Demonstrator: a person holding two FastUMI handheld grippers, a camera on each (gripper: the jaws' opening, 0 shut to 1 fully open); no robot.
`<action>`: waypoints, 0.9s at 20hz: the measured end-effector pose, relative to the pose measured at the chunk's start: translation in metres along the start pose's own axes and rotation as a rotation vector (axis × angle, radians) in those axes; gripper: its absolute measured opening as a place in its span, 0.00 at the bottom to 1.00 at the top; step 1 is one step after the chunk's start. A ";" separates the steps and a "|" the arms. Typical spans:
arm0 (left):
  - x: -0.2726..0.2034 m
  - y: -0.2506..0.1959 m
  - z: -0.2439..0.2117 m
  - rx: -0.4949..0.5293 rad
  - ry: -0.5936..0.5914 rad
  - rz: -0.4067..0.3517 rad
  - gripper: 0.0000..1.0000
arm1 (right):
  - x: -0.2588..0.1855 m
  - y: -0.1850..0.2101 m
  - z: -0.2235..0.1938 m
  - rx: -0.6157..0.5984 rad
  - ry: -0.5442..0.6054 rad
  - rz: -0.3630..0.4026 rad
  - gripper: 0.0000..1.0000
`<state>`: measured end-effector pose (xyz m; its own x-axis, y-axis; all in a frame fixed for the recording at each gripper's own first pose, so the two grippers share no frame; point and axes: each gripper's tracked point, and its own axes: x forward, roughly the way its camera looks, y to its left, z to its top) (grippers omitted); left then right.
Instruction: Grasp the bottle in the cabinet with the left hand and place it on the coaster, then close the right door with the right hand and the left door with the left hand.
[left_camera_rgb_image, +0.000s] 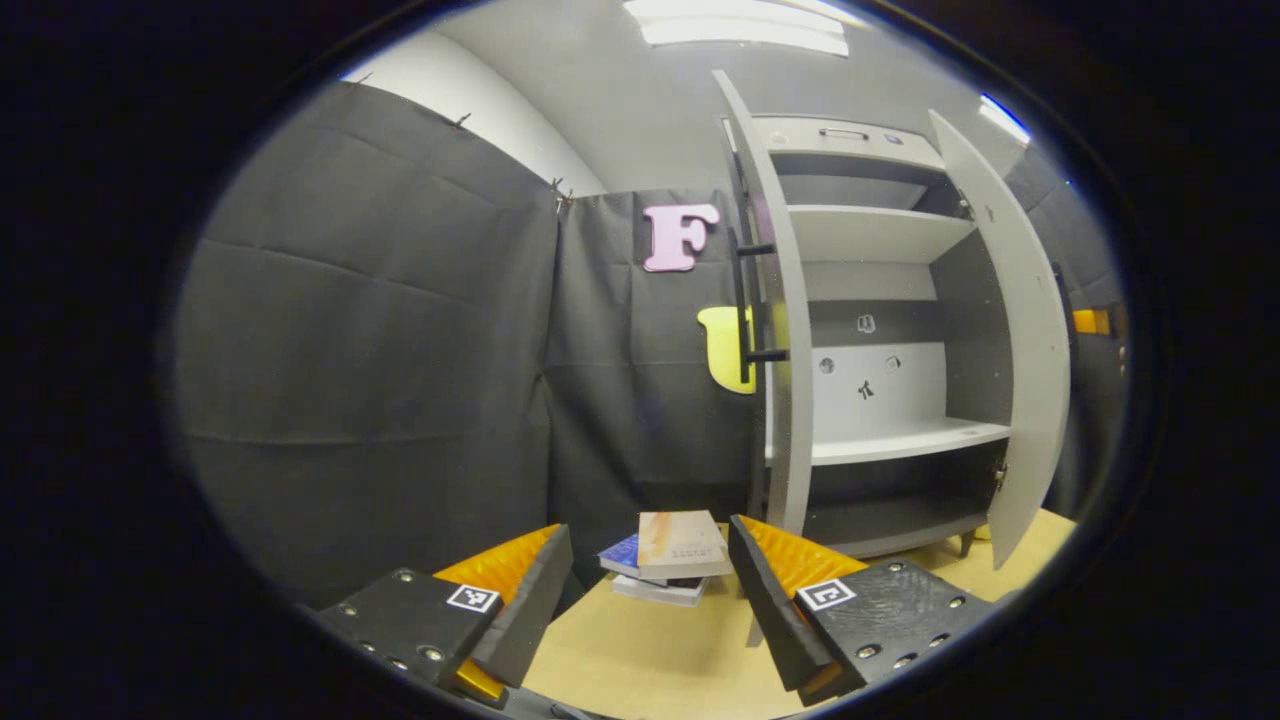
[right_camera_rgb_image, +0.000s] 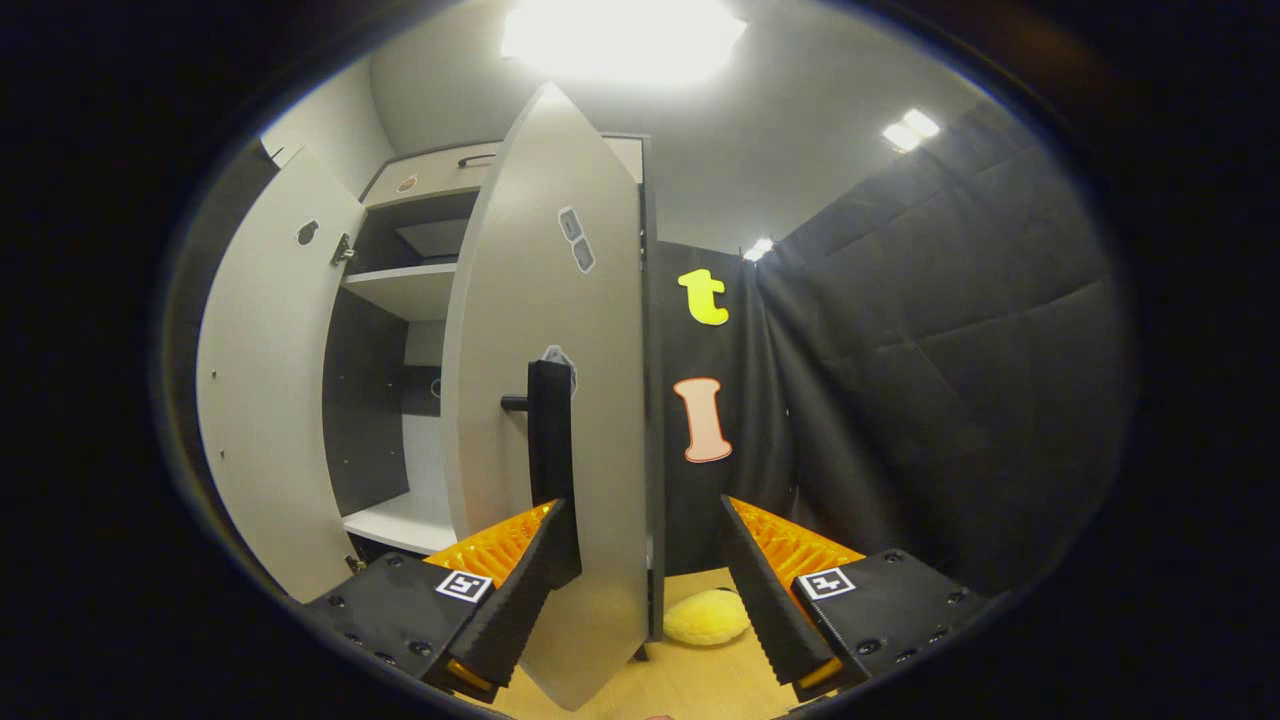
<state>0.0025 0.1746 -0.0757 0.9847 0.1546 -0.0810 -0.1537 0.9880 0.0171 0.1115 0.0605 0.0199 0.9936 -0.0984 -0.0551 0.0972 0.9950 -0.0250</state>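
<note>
At cabinet (right_camera_rgb_image: 420, 280), right gripper (right_camera_rgb_image: 650, 580) gaping around right door (right_camera_rgb_image: 560, 400) edge; left gripper (left_camera_rgb_image: 650, 590) gaping, empty. Door-closing step probably; next, push it shut.

Looks like a staged recording booth, not a real home: black cloth walls (left_camera_rgb_image: 370, 350) pinned up all around, a lone grey cabinet (left_camera_rgb_image: 880, 330) on a wooden tabletop (left_camera_rgb_image: 640, 660), ceiling light panels (right_camera_rgb_image: 625, 35) overhead.

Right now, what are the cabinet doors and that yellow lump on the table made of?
The cabinet doors look like painted or laminated board: flat, matte light grey, thin straight edges, with a black bar handle that may be metal or plastic. The yellow lump looks soft, perhaps plush or sponge; its surface seems fuzzy and rounded, but I can't be sure.
</note>
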 end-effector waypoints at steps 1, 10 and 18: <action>0.000 0.003 -0.001 0.001 0.002 0.002 0.92 | 0.003 0.009 0.000 0.003 -0.003 0.014 0.95; -0.002 0.017 -0.007 0.016 0.026 0.011 0.92 | 0.030 0.065 -0.015 -0.003 0.023 0.111 0.95; 0.047 -0.005 0.042 -0.035 -0.001 -0.054 0.99 | 0.010 0.049 -0.033 0.019 0.033 0.126 0.95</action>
<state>0.0527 0.1769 -0.0379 0.9917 0.1007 -0.0803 -0.1028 0.9945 -0.0220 0.1242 0.1074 -0.0144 0.9956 0.0271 -0.0898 -0.0269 0.9996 0.0033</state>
